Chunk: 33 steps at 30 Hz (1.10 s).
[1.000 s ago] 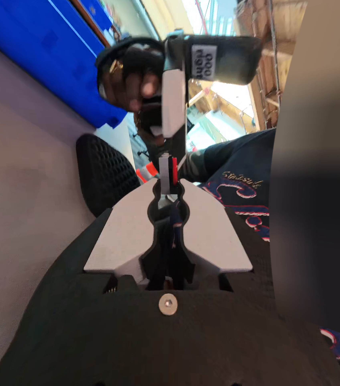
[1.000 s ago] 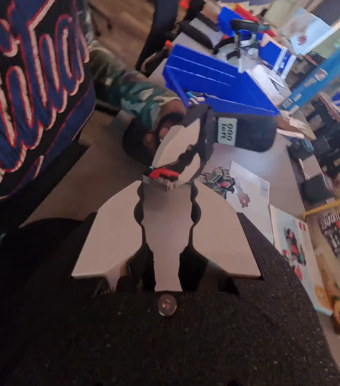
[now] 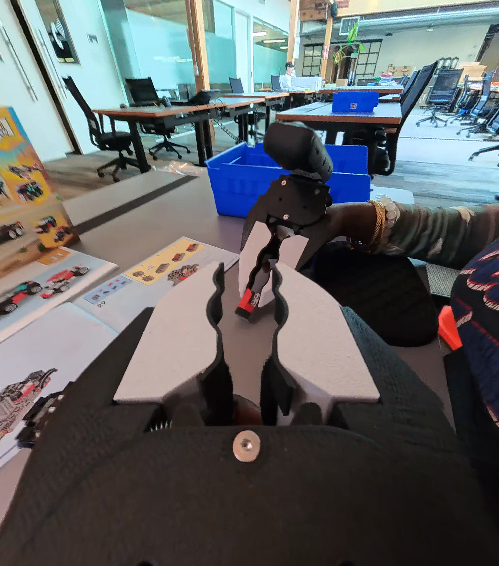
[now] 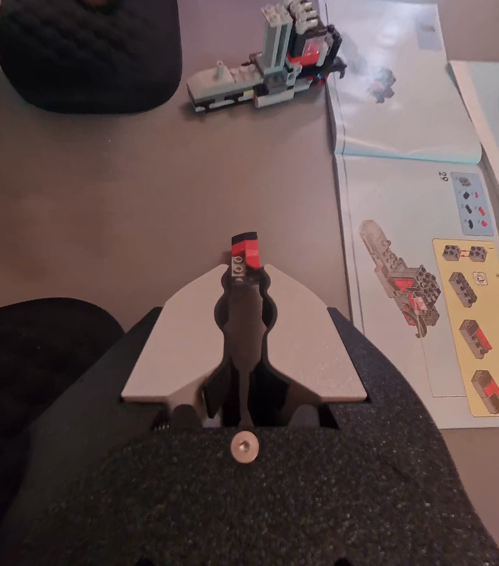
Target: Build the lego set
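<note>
My right gripper (image 4: pixel 245 269) is shut on a small red, black and grey lego sub-assembly (image 4: pixel 245 252) and holds it just above the grey table (image 4: pixel 119 199). In the left wrist view the right gripper (image 3: pixel 252 298) points downward with the same sub-assembly (image 3: pixel 245 303) at its tips. My left gripper (image 3: pixel 248 275) is open and empty, just behind that piece. A partly built grey, black and red lego model (image 4: pixel 272 67) stands on the table farther off. An open instruction booklet (image 4: pixel 410 275) lies to the right.
A blue bin (image 3: pixel 288 180) stands at the back of the table. A lego box (image 3: pixel 6 199) and more booklets (image 3: pixel 43 284) are at the left. Black mesh pads (image 4: pixel 89 52) lie near the model. A person's arm (image 3: pixel 425 226) holds the right gripper. My right fingertips sit around 12 cm from my left ones.
The sub-assembly has passed from my left gripper to my right. The left gripper has opened and drawn back. Both grippers have come down from mid-air to the table.
</note>
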Each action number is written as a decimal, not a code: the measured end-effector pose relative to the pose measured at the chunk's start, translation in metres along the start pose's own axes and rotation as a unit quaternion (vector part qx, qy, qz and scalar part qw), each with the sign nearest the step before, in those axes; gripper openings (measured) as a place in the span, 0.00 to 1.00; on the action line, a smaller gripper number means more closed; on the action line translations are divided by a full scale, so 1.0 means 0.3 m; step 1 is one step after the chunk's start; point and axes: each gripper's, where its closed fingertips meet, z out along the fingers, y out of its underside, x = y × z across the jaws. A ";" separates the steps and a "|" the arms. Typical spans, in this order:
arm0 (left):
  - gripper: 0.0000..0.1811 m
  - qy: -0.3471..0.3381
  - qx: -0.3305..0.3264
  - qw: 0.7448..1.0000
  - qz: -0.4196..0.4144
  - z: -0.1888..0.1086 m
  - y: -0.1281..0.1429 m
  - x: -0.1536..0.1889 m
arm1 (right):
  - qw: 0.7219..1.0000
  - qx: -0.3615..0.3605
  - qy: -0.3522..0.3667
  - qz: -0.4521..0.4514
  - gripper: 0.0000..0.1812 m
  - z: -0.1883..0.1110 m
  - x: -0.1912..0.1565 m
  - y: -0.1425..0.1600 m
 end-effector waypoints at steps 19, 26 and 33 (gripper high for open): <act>0.26 -0.072 0.060 0.996 -0.009 -0.097 -0.035 -0.004 | 0.985 0.119 0.090 0.087 0.32 -0.081 0.080 -0.057; 0.53 -0.062 0.147 0.987 -0.011 -0.059 -0.080 -0.019 | 0.900 0.357 0.227 0.109 0.76 -0.283 0.218 -0.149; 0.71 -0.001 0.189 0.980 0.062 0.040 -0.136 0.041 | 0.853 0.439 0.274 0.065 0.81 -0.375 0.230 -0.208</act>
